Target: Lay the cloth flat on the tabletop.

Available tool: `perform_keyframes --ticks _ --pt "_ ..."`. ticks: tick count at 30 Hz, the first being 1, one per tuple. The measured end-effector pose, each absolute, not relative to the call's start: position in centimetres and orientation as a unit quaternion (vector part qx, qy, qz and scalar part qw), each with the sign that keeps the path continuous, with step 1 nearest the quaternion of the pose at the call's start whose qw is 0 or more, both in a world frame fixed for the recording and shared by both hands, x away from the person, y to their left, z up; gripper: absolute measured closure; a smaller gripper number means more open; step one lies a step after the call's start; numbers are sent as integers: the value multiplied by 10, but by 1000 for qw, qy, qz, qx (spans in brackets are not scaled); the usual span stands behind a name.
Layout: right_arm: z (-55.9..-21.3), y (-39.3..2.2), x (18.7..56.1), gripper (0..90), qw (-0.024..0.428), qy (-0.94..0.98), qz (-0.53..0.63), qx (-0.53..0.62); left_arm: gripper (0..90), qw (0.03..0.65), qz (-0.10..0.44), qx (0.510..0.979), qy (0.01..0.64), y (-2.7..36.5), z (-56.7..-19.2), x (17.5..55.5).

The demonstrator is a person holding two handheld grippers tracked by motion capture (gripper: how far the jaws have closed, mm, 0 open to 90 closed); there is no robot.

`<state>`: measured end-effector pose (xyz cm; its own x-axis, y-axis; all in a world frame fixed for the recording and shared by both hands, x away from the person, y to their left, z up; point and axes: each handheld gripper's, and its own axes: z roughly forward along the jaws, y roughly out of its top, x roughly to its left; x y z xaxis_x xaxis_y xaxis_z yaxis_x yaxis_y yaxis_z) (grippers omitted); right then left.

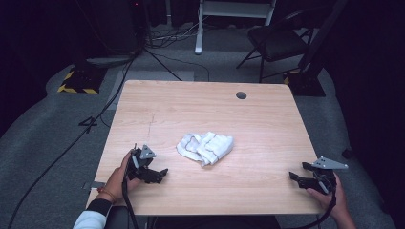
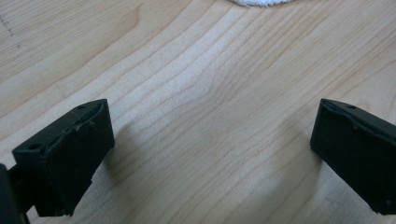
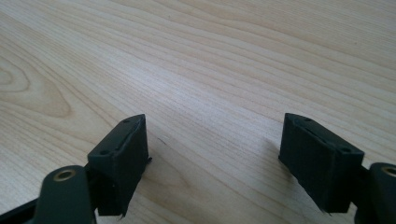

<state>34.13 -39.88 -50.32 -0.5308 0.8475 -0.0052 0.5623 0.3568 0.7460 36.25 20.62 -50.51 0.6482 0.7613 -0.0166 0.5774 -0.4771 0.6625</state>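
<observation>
1. Crumpled white cloth (image 1: pixel 205 148) lies near the middle of the pale rectangular wooden table (image 1: pixel 205 105), bunched in soft folds, touching neither gripper.
2. Left gripper (image 1: pixel 160 175) sits low over the near left part of the table, held in a hand (image 1: pixel 119 179); jaws point toward the table's middle, cloth a little way beyond them.
3. Left gripper view: jaws spread wide, bare wood grain between them; a sliver of the cloth (image 2: pixel 261 2) at the top edge.
4. Right gripper (image 1: pixel 293 179) sits near the right front corner, well apart from the cloth, in the other hand (image 1: pixel 334 200).
5. Right gripper view: jaws wide apart, bare wood between them.
</observation>
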Motion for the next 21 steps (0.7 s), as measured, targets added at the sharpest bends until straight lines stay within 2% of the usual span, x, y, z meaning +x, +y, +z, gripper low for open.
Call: perform_keyframes --ticks 8,10,14,18,21 --pt "-503 -398 342 241 202 800 357 438 0 325 140 847 397 196 -505 368" --pt "-502 -397 341 278 212 802 353 433 0 323 140 846 399 192 -505 369" --pt "-495 -391 344 298 203 803 364 426 1 327 134 854 382 188 -505 370" --pt "-470 -366 352 385 208 828 368 368 2 329 126 866 355 176 -505 374" --pt "-460 -349 357 406 206 836 375 342 2 332 121 871 340 168 -505 379"
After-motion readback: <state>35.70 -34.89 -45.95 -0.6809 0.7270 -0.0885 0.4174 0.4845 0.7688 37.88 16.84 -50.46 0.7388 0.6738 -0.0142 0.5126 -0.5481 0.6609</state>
